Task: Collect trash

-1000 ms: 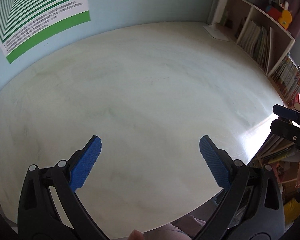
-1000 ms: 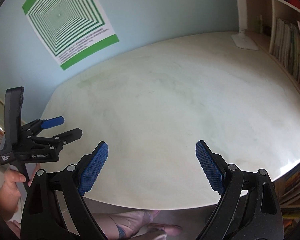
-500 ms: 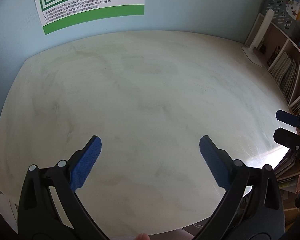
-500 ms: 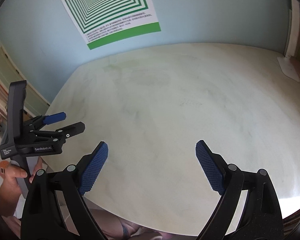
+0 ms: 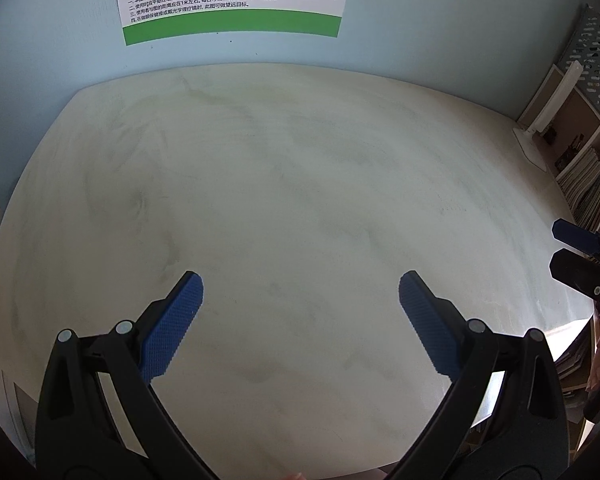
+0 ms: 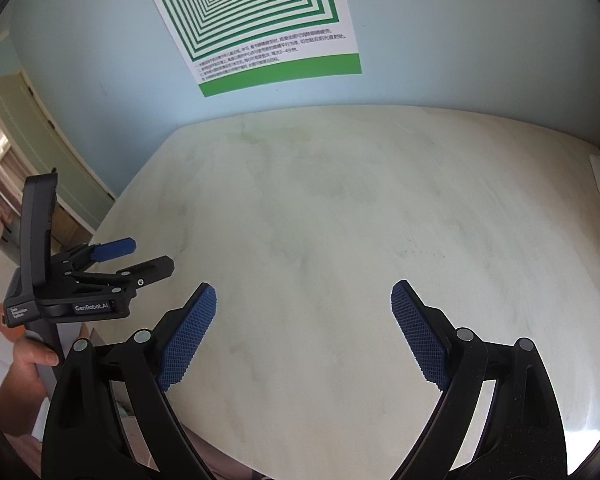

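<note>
- Above the near edge of the table, the left gripper is held with its blue pads wide apart; nothing is between them.
- Above the same near edge, further right, the right gripper is held likewise, jaws spread and nothing gripped.
- At the right edge of the left view, the tips of the right gripper are seen, one blue pad above one black finger, with a gap between.
- At the left of the right view, the left gripper is seen from the side, fingers parted, its handle gripped by a hand.
- No trash can be made out in either view; the pale, faintly streaked tabletop is shown bare.
- On the blue wall behind the far edge, a poster of nested green squares with lines of small print is hung.
- At the far right corner, a white lamp base is stood on the table, just beside shelves packed with books.
- At the far left of the right view, a doorway is seen.
</note>
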Available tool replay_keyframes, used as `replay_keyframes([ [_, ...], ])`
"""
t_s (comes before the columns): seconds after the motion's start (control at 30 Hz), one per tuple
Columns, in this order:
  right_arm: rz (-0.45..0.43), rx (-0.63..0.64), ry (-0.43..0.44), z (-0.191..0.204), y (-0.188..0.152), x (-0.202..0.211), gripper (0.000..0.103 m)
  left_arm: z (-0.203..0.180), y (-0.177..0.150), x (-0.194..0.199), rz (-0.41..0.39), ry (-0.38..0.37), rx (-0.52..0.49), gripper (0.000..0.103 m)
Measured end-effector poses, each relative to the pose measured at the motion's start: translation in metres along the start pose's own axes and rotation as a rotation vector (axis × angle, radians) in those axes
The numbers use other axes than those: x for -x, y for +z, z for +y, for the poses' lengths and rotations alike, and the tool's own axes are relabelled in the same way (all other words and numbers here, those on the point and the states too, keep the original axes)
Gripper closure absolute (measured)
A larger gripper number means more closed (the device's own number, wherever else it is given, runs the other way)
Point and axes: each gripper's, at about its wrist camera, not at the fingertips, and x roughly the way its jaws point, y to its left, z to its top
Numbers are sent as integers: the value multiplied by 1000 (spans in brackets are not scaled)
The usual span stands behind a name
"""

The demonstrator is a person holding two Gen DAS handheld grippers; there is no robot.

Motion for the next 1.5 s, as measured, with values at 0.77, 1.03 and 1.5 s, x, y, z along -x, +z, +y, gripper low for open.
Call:
replay_keyframes([
  [0.77,-2,-33,-10,-1,2,-4,14,12,1,-6,1,26,-4,7],
  [1.03,1,-43,-16,-2,4,-4,14,15,1,-9,6,26,-3,7],
  [1.5,10,-44,-16,-3,7,-6,14,21,3,-15,15,22,-2,8],
])
